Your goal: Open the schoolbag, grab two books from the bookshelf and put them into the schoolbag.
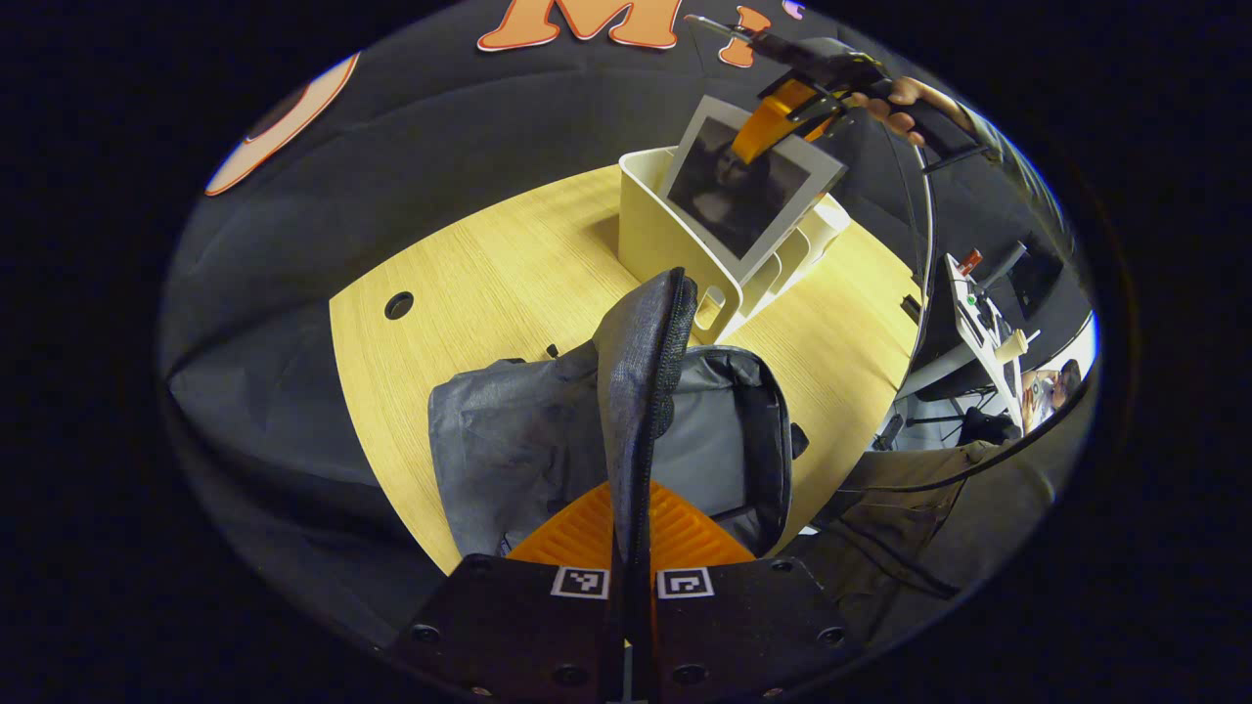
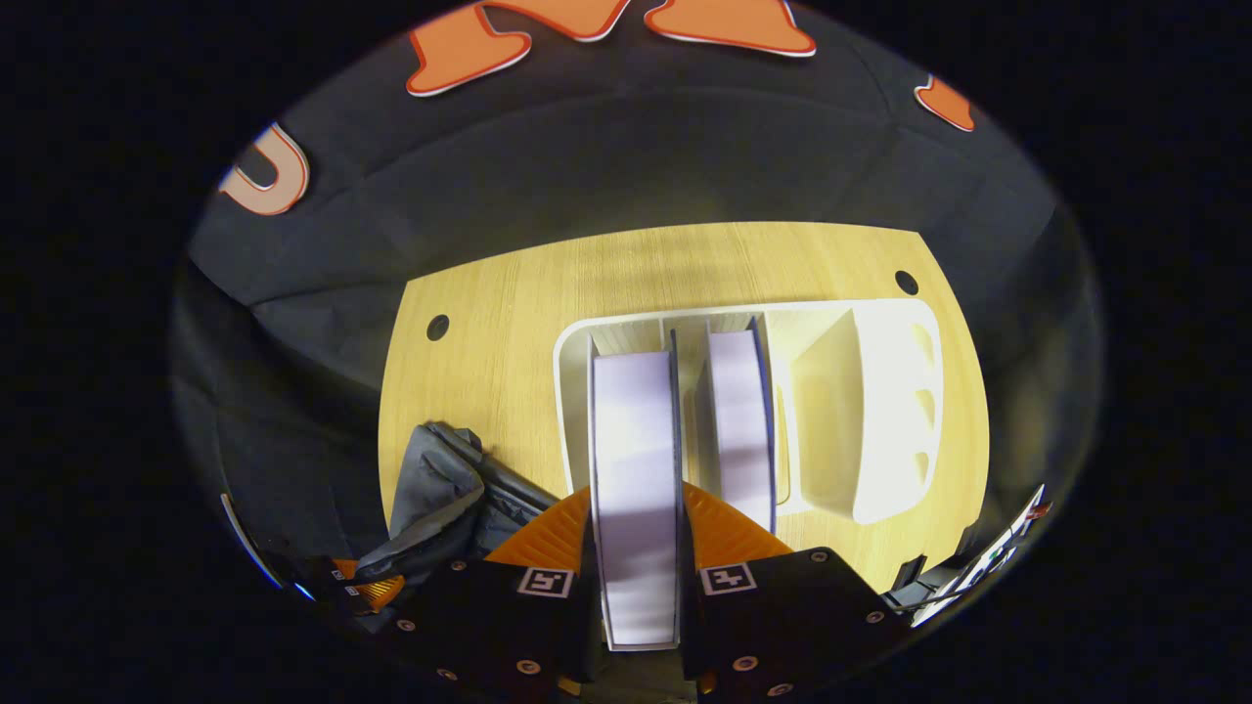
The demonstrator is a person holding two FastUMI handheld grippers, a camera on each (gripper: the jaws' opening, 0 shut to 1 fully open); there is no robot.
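Overhead, flat glossy book (image 2: pixel 636 508) in right claw (image 2: pixel 636 577)

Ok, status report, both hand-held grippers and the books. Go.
Left hand-held gripper shut on schoolbag flap, holding it up. Right hand-held gripper shut on first book, partly out of bookshelf. Second book shelved. No obstruction visible.

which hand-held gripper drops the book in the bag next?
Right. The right hand-held gripper is shut on a book lifted over the bookshelf; the left hand-held gripper pinches the schoolbag flap, holding it open.
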